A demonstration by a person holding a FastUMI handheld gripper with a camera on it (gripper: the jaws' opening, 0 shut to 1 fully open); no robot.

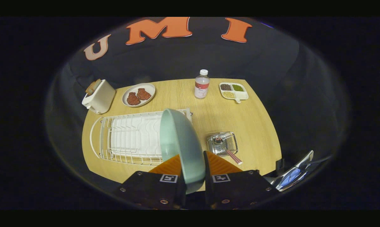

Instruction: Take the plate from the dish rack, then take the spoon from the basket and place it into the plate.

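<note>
The gripper clamps the plate above the dish rack; the spoon waits in its basket.

No word or number can be read with certainty. The bottle, standing at the far side of the table, carries a label with a red band, but its print is too small to make out. The claw bears 2 square black-and-white coded markers (1 on the block of each finger); they are patterns, not letters or digits. Between these 2 markers, both fingers of the claw press on the plate, 1 finger on each face.
</note>
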